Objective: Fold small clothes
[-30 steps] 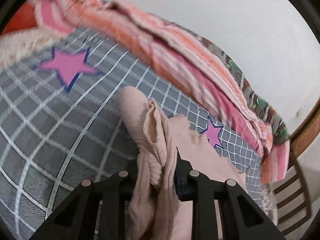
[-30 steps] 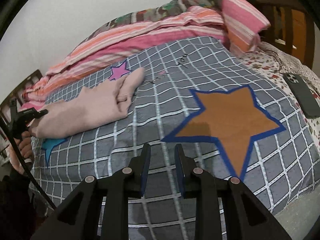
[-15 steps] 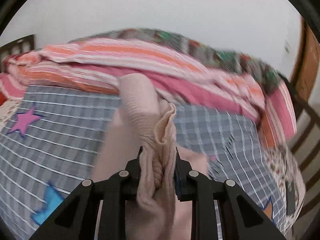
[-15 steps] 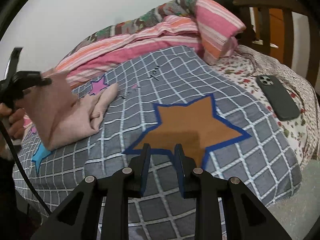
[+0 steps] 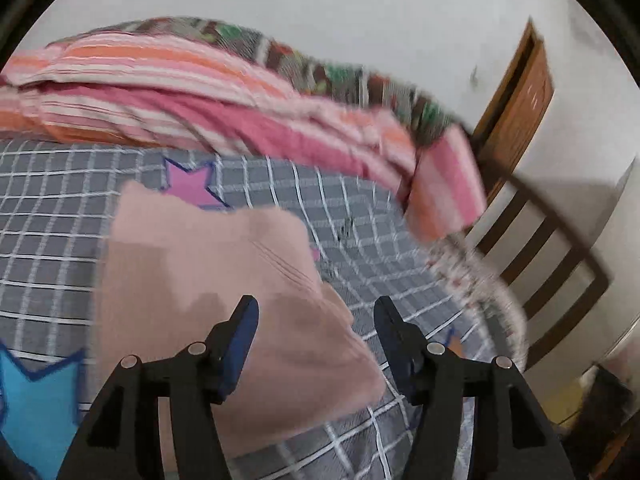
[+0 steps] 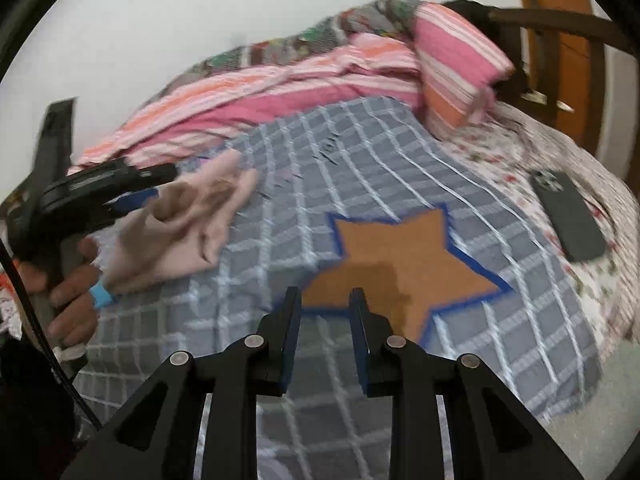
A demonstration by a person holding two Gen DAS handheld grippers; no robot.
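Observation:
A small pale pink knitted garment (image 5: 224,280) lies folded over on the grey checked blanket (image 5: 360,248). My left gripper (image 5: 316,316) is open just above it, holding nothing. In the right wrist view the garment (image 6: 188,232) lies at the left of the bed, with the left gripper (image 6: 132,196) over it, held by a hand. My right gripper (image 6: 324,300) hovers empty above the near edge of the orange star patch (image 6: 396,256), its jaws a small gap apart.
A striped pink and orange quilt (image 5: 224,92) is heaped along the far side of the bed against the wall. A black phone (image 6: 568,216) lies on the floral sheet at the right. A wooden bed frame (image 5: 548,240) stands beyond.
My left gripper carried the pink garment across, then opened and let it drop folded on the blanket. My right gripper's jaws have parted slightly and it drifted a little.

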